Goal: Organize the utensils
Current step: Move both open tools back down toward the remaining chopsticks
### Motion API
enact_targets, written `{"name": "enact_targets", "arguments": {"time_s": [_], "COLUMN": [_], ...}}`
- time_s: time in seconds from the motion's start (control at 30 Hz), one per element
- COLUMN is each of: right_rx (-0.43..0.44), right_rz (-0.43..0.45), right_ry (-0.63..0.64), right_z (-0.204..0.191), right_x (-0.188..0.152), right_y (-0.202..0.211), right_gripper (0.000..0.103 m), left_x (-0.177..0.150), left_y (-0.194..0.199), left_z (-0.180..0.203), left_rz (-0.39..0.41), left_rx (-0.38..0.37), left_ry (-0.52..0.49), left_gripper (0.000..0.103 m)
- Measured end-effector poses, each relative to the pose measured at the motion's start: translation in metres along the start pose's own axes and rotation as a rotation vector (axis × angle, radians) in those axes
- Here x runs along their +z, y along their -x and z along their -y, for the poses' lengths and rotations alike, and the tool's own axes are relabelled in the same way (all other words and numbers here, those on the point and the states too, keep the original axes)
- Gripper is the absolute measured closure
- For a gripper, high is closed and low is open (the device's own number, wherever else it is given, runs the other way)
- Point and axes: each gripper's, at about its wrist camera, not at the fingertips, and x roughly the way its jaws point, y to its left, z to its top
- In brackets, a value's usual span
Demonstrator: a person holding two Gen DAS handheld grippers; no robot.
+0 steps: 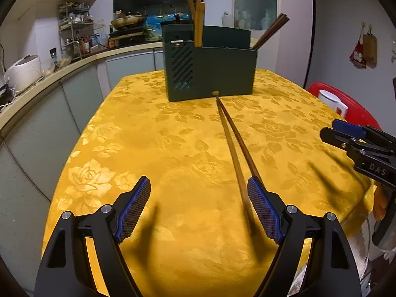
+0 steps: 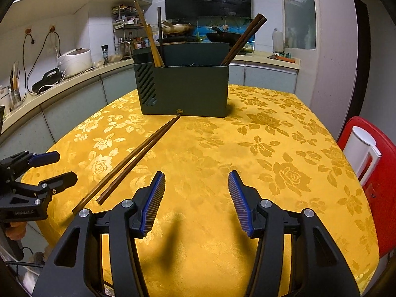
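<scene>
A pair of dark wooden chopsticks (image 1: 232, 143) lies on the yellow flowered tablecloth (image 1: 148, 133), tips touching the foot of a dark green utensil holder (image 1: 210, 71). My left gripper (image 1: 199, 185) is open just above the cloth, and the chopsticks' near ends run along the inside of its right finger (image 1: 262, 203). In the right wrist view the chopsticks (image 2: 131, 163) lie left of my right gripper (image 2: 196, 178), which is open with nothing between its fingers. The holder (image 2: 183, 89) has light wooden utensils at its left end and dark chopsticks at its right.
The right gripper (image 1: 331, 130) shows at the right edge of the left view, and the left gripper (image 2: 59, 168) at the left edge of the right view. A red chair (image 2: 386, 163) with a white jug (image 2: 361, 148) stands right of the table. A kitchen counter (image 1: 61, 71) curves along the left.
</scene>
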Motion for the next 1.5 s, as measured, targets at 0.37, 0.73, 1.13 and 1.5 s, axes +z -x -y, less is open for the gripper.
{"name": "enact_targets", "arguments": {"time_s": [0.37, 0.73, 1.13, 1.5], "right_rx": [0.005, 0.054, 0.180, 0.141], "right_rz": [-0.005, -0.014, -0.094, -0.104], "right_ry": [0.019, 0.053, 0.182, 0.165], "right_z": [-0.005, -0.021, -0.078, -0.076], "right_x": [-0.002, -0.006, -0.019, -0.019], "right_y": [0.000, -0.002, -0.025, -0.035], "right_gripper": [0.051, 0.051, 0.051, 0.052], "left_x": [-0.022, -0.018, -0.014, -0.012], "left_y": [-0.007, -0.012, -0.014, -0.016], "left_z": [0.020, 0.005, -0.009, -0.011], "left_rz": [-0.060, -0.062, -0.063, -0.062], "left_rx": [-0.027, 0.027, 0.044, 0.063], "left_ry": [-0.051, -0.029, -0.030, -0.033], "left_gripper": [0.025, 0.031, 0.048, 0.053]}}
